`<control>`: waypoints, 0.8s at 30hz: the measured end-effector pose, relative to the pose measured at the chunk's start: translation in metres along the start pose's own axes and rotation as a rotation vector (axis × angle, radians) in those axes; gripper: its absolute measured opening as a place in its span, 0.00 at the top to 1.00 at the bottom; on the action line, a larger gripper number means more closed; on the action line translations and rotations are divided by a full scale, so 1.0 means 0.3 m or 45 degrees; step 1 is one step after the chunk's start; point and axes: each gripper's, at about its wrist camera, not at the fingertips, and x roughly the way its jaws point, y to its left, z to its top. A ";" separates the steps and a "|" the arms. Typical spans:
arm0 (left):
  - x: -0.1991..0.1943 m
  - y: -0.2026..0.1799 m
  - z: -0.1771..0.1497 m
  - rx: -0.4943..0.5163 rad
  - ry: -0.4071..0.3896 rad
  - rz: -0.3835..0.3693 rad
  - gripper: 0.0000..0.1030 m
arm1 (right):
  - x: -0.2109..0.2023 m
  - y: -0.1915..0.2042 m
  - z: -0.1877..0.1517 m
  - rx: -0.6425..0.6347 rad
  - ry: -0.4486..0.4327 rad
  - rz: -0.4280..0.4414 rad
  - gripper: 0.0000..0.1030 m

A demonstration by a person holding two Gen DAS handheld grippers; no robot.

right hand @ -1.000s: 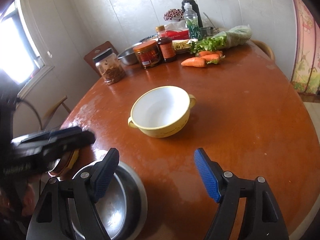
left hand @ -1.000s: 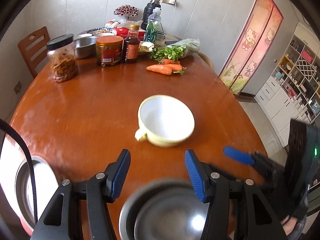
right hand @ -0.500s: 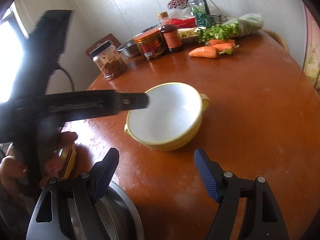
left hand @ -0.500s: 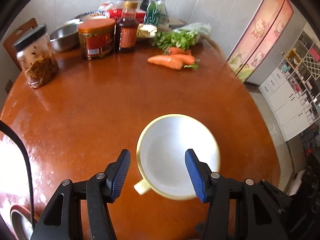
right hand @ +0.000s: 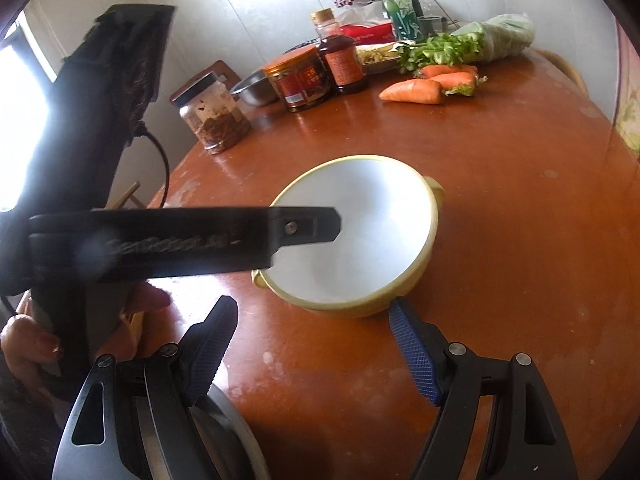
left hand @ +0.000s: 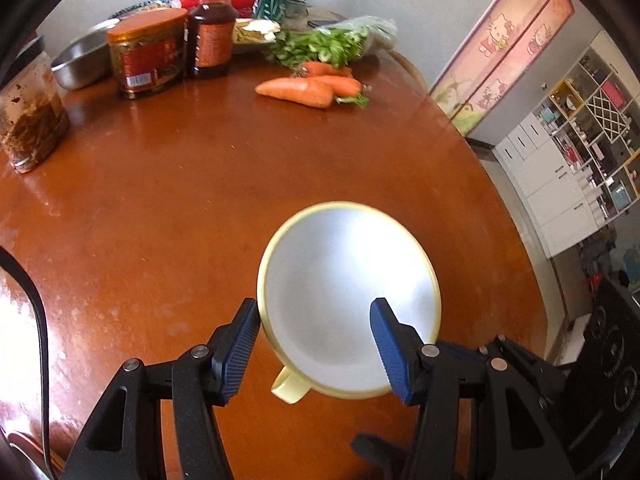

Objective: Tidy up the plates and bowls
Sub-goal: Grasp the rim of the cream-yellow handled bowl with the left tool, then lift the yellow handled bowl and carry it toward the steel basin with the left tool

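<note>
Yellow bowl (left hand: 348, 300) rim between wide-spread left gripper (left hand: 314, 350) fingers, ungripped; right gripper (right hand: 312, 354) likewise spread, empty, just beside

You have before you on the desk (left hand: 168, 208):
- yellow bowl (left hand: 348, 280), white inside: one.
- carrots (left hand: 298, 90): three.
- bunch of bagged greens (left hand: 332, 42): one.
- jars: two, one with an orange lid (left hand: 148, 58), one with a black lid (right hand: 214, 120).
- dark sauce bottle (left hand: 212, 36): one.
- steel basin (left hand: 80, 62) at the far side: one.
- steel bowl (right hand: 236, 436) at your near edge: one.
- hand-held grippers: two, left hand-held gripper (left hand: 314, 344) and right hand-held gripper (right hand: 312, 348).
</note>
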 end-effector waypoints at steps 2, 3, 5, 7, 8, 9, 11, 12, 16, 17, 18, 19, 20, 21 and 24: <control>0.004 -0.014 -0.009 0.021 0.023 -0.015 0.45 | -0.003 -0.010 0.000 0.003 -0.003 -0.012 0.23; 0.007 -0.021 -0.015 0.030 0.040 -0.022 0.45 | -0.007 -0.014 0.000 0.004 -0.006 -0.015 0.23; 0.017 -0.035 -0.029 0.053 0.092 -0.061 0.45 | -0.016 -0.022 -0.003 0.006 -0.009 -0.007 0.23; 0.024 -0.036 -0.037 0.046 0.114 -0.063 0.45 | -0.032 -0.036 -0.011 0.022 -0.013 0.015 0.23; 0.024 -0.034 -0.033 0.044 0.091 -0.026 0.45 | -0.042 -0.046 -0.014 0.035 -0.021 0.012 0.23; 0.019 -0.030 -0.027 0.038 0.060 0.009 0.45 | -0.047 -0.052 -0.014 0.044 -0.028 0.004 0.23; 0.010 -0.010 -0.012 -0.002 0.005 0.011 0.45 | -0.051 -0.073 -0.009 0.079 -0.042 -0.018 0.23; 0.008 0.001 -0.007 -0.028 -0.011 -0.011 0.45 | -0.051 -0.088 -0.005 0.103 -0.050 -0.039 0.23; 0.031 0.019 0.004 -0.056 -0.004 0.006 0.45 | -0.034 -0.108 0.014 0.105 -0.081 -0.115 0.23; 0.038 0.015 0.003 -0.052 0.003 0.005 0.45 | -0.028 -0.109 0.018 0.099 -0.086 -0.117 0.23; 0.041 0.014 0.005 -0.051 0.007 -0.003 0.45 | -0.020 -0.110 0.022 0.091 -0.097 -0.114 0.25; 0.045 0.010 0.005 -0.048 0.010 -0.015 0.45 | -0.012 -0.107 0.024 0.084 -0.098 -0.111 0.30; 0.046 0.004 0.006 -0.036 0.001 -0.016 0.46 | -0.005 -0.102 0.026 0.073 -0.099 -0.107 0.36; 0.045 0.002 0.007 -0.026 -0.008 -0.005 0.46 | 0.000 -0.098 0.024 0.061 -0.107 -0.112 0.38; 0.040 0.006 0.010 -0.022 -0.026 0.004 0.46 | 0.009 -0.102 0.022 0.053 -0.142 -0.094 0.41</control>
